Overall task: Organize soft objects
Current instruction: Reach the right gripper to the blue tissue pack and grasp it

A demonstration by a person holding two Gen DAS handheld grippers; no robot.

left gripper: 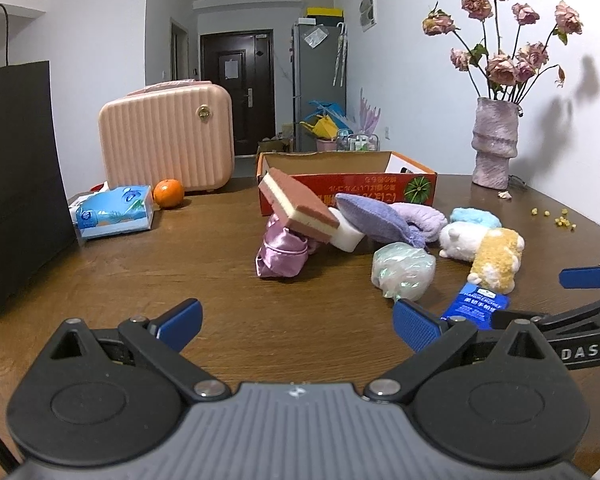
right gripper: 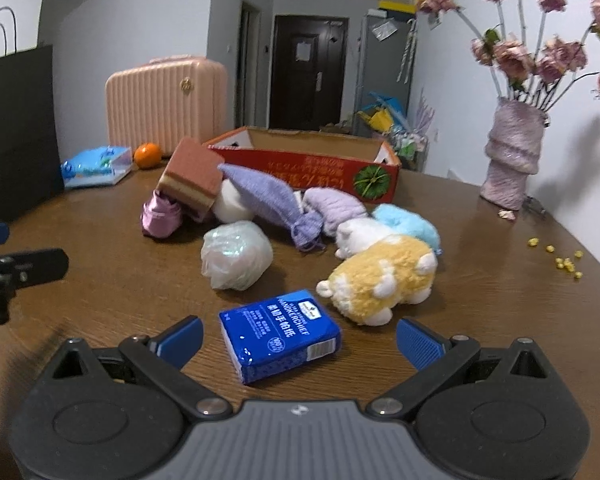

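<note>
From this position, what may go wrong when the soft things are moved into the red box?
1. The layered sponge leans on the pink satin pouch and white block; pulling either out may topple it.
2. The blue tissue pack has a glossy wrapper, so it might slip from the right gripper, whose jaws are open around it.
3. The vase of dried roses stands near the red box; a wide swing might hit it.

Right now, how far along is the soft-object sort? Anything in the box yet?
Barely started. Done: nothing visible; the red box shows only its walls, its floor is hidden. In hand: nothing; the left gripper and right gripper are both open, the right with the blue tissue pack lying between its fingers, ungripped. Left: the layered sponge, purple pouch, plastic-wrapped bundle, yellow plush and neighbours sit on the table.
</note>
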